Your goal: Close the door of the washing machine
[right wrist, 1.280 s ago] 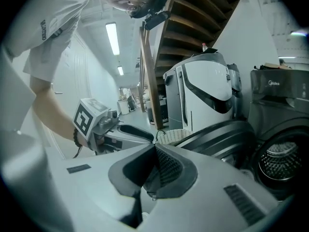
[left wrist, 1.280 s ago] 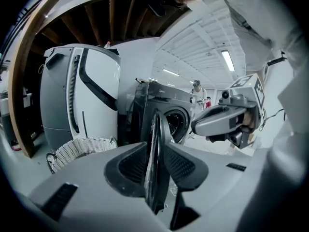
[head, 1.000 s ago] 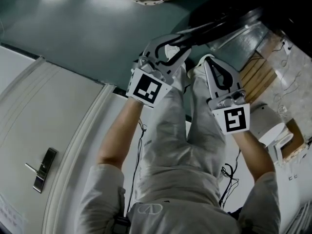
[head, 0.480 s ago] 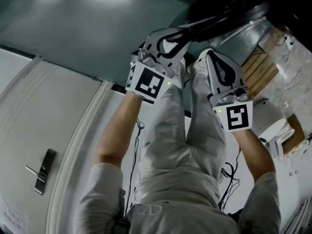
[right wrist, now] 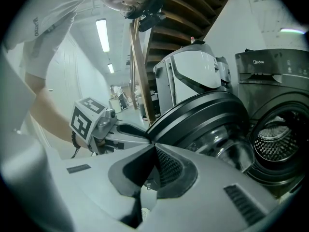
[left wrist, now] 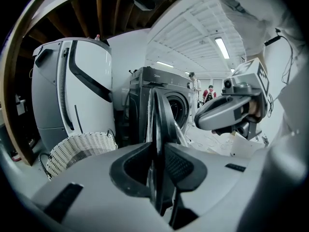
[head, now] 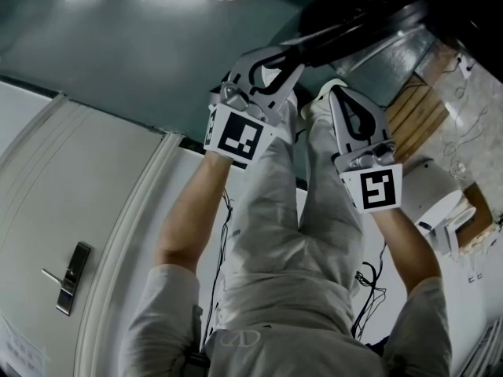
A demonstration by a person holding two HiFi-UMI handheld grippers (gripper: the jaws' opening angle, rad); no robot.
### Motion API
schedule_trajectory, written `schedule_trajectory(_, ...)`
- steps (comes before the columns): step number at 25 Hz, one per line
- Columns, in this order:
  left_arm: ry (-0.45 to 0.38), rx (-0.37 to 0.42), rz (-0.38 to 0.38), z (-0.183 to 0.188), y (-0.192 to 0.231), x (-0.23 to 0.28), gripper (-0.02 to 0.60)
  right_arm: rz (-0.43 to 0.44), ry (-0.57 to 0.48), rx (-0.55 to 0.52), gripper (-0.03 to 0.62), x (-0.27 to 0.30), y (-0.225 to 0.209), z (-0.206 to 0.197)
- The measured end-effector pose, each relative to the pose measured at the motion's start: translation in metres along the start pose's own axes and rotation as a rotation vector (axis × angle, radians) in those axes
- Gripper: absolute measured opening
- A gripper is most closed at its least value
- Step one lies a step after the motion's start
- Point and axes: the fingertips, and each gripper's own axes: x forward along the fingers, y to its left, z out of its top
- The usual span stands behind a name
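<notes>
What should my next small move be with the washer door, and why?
Probably swing the left gripper, whose jaws have just been closing and now seem to pinch the rim of the open round black glass-windowed door, toward the dark grey washer's drum opening.

Teal floor [head: 118, 45], white room door [head: 47, 195] w/ metal handle [head: 69, 275], wicker basket [left wrist: 79, 151] by white appliance [left wrist: 84, 81], strip lights [left wrist: 222, 48] overhead

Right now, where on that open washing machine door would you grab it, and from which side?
Probably the thin outer rim of the door, approached edge-on from its free side: it stands open with the rim pointing toward us. The left gripper has just been closing with that rim between its jaws.
</notes>
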Motion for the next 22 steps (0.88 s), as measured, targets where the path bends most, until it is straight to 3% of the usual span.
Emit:
schedule_trajectory(9,0.034,-0.034,0.013,0.001,-0.017,0.004,0.074,-0.034,0.041,0.037,0.011,-0.022,-0.004,-0.022)
schedule_trajectory(22,0.118,-0.095,0.095,0.005,-0.072,0.019,0.075,-0.167,0.059,0.122,0.011,-0.080,-0.029,-0.055)
